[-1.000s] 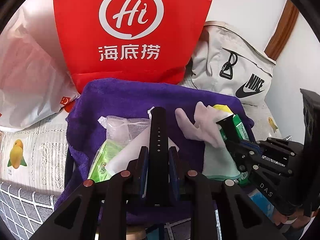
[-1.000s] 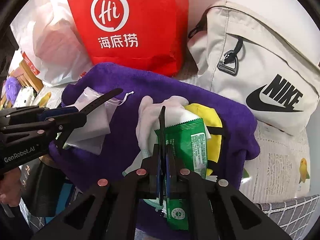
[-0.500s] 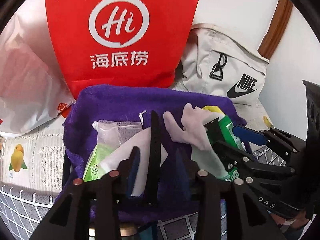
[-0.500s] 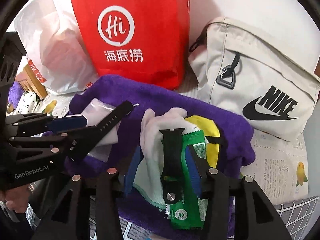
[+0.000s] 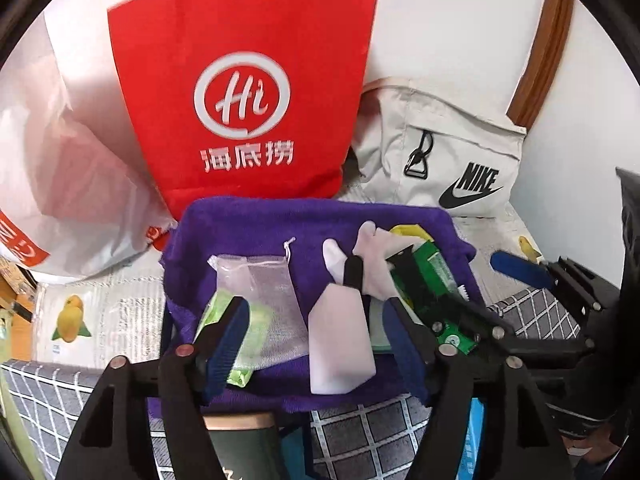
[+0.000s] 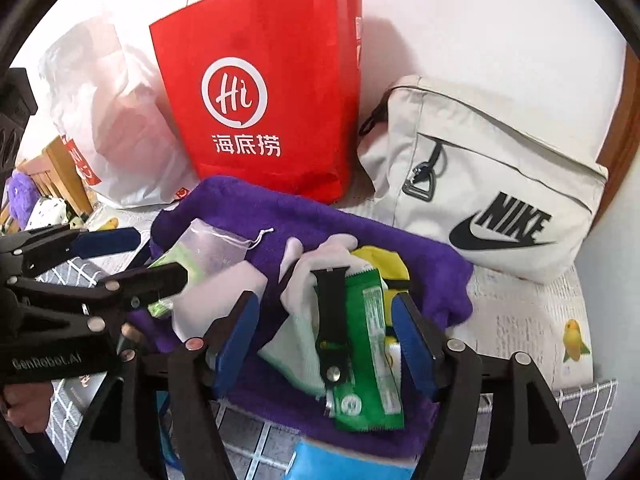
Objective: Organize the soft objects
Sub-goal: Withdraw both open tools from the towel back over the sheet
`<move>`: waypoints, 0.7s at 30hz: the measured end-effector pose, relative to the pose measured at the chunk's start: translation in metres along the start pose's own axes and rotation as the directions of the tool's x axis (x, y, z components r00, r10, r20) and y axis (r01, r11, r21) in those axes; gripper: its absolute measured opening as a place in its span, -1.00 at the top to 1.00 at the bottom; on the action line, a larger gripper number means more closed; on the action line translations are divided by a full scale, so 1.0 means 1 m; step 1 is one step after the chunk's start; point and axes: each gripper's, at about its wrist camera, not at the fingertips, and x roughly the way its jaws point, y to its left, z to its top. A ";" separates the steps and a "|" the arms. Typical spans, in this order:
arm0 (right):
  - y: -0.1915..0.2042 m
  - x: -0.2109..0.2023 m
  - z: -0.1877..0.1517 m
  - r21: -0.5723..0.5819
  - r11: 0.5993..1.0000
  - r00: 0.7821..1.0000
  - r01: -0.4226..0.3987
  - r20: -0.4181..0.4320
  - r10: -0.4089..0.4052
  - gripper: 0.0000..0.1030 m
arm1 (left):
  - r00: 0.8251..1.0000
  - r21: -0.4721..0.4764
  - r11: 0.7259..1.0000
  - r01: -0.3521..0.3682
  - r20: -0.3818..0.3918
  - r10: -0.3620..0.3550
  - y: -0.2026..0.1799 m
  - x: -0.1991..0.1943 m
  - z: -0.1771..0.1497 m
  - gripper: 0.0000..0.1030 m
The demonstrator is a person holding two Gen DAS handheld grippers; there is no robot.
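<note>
Both jaws are opening, pinching nothing: the left gripper (image 5: pixel 316 344) above a white sponge (image 5: pixel 340 344), the right gripper (image 6: pixel 328 340) above a black watch strap (image 6: pixel 332 320) on a purple towel (image 6: pixel 248 208); a red paper bag (image 6: pixel 272 88) and a Nike bag (image 6: pixel 480 184) stand behind.

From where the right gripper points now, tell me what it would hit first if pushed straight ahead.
Most likely the black watch strap, lying on the green packet and white glove between the opening, empty fingers of the right gripper. Depth is hard to judge.
</note>
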 end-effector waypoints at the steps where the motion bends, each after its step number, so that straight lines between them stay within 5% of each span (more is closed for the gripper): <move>1: 0.000 -0.004 -0.002 0.004 1.000 1.000 0.002 -0.004 -0.002 -0.45 | 1.000 -0.001 1.000 -0.002 0.009 0.002 -0.001 -0.004 -0.001 -0.50; 21: 0.038 -0.109 -0.077 0.055 0.998 0.999 -0.010 0.051 0.007 -0.89 | 0.994 -0.079 0.995 -0.063 0.080 0.070 -0.008 -0.118 -0.092 -0.66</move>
